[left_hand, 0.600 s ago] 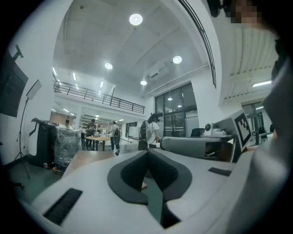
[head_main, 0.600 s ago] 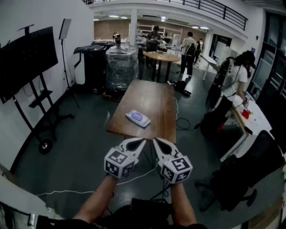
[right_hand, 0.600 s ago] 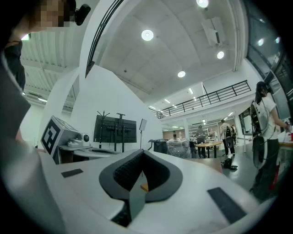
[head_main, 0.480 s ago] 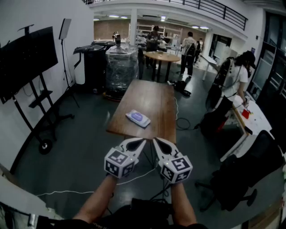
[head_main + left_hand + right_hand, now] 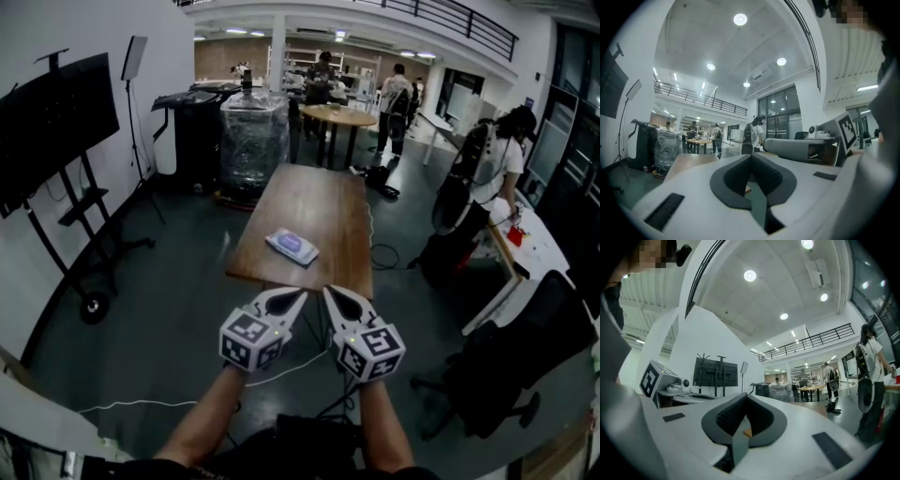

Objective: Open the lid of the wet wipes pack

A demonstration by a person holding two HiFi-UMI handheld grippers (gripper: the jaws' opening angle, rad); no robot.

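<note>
The wet wipes pack (image 5: 292, 246), white with a purple label, lies flat near the front end of a long wooden table (image 5: 323, 202), lid down. Both grippers hang side by side in front of the table's near edge, short of the pack and touching nothing. My left gripper (image 5: 298, 295) points forward and slightly right, its jaw tips together with nothing between them. My right gripper (image 5: 330, 292) points forward and slightly left, also shut and empty. In the left gripper view the left gripper's (image 5: 751, 155) dark pads meet at the tip. The right gripper view shows the right gripper (image 5: 745, 395) the same way.
A screen on a wheeled stand (image 5: 58, 122) is at the left. A plastic-wrapped stack (image 5: 253, 139) stands beyond the table's far left corner. A person (image 5: 497, 164) stands at a white desk on the right. A black chair (image 5: 520, 361) is at the near right. Cables (image 5: 281, 368) cross the floor.
</note>
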